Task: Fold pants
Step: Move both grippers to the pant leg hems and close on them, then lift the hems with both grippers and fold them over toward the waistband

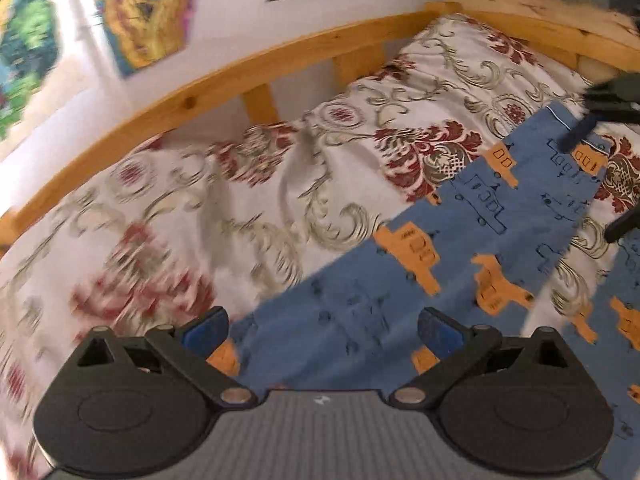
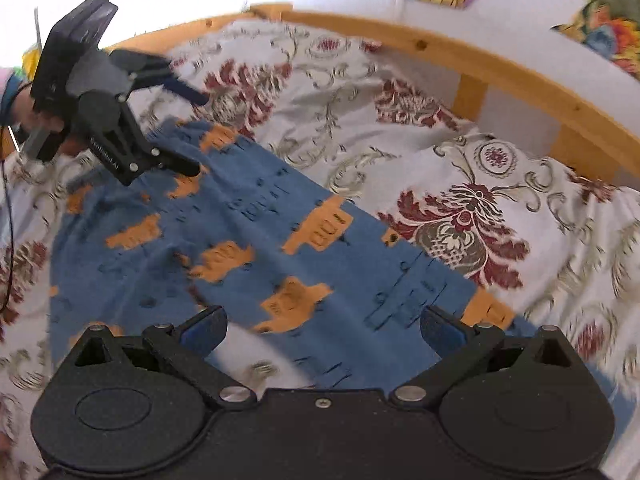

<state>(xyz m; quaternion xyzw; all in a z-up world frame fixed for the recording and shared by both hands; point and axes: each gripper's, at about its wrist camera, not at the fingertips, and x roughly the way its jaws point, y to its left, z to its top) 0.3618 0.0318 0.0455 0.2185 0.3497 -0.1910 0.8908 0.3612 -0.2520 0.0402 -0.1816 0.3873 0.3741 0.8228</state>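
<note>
On the bed [image 1: 248, 200], on top of a white cover with red and grey flower shapes, I see the blue pants [image 1: 400, 280] lying spread out, with little orange trucks printed all over them. The bed has a wooden rail [image 1: 240, 76] along the far side, and past it is a white wall with bright colored pictures [image 1: 140, 12] stuck on it. My left gripper [image 1: 322, 326] hangs low over one end of the pants; its two blue pads [image 1: 204, 330] are far apart and there is nothing between them. From the right wrist view I can see that same left gripper [image 2: 196, 136] from the side, with a hand behind it, and its two dark fingers are spread wide right at the far edge of the pants [image 2: 240, 248], one finger above the cloth edge and one down near it. I cannot tell if it is touching the cloth. My right gripper [image 2: 322, 326] is over the other end of the pants, also wide open, and it holds nothing. In the left wrist view the right gripper [image 1: 592, 180] peeks in at the right side, near the hem of a pant leg. I see no box, basket or bag here; the pants lie right on the bed cover.
</note>
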